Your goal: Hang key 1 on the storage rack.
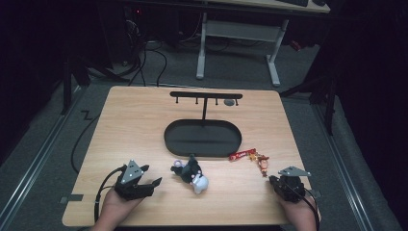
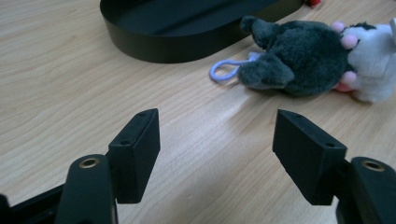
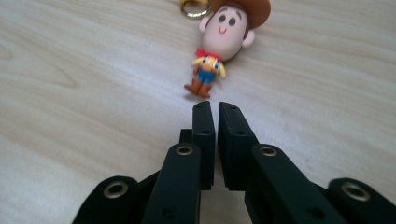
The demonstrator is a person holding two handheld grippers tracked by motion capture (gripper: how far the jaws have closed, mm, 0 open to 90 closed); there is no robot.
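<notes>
A dark grey and white plush toy with a lilac key loop lies on the wooden table in front of the black oval tray. My left gripper rests at the table's near left, open, jaws empty, with the plush ahead and to its right. A small cowboy figure keychain with a brown hat lies near right, beside a red wrapper. My right gripper sits just behind the cowboy figure, jaws together with nothing between them.
A black T-shaped hanger stand with small hooks rises from the tray's far side. A person's hands hold both grippers at the table's near edge. Cables trail off the left side. Beyond the table is a white desk frame.
</notes>
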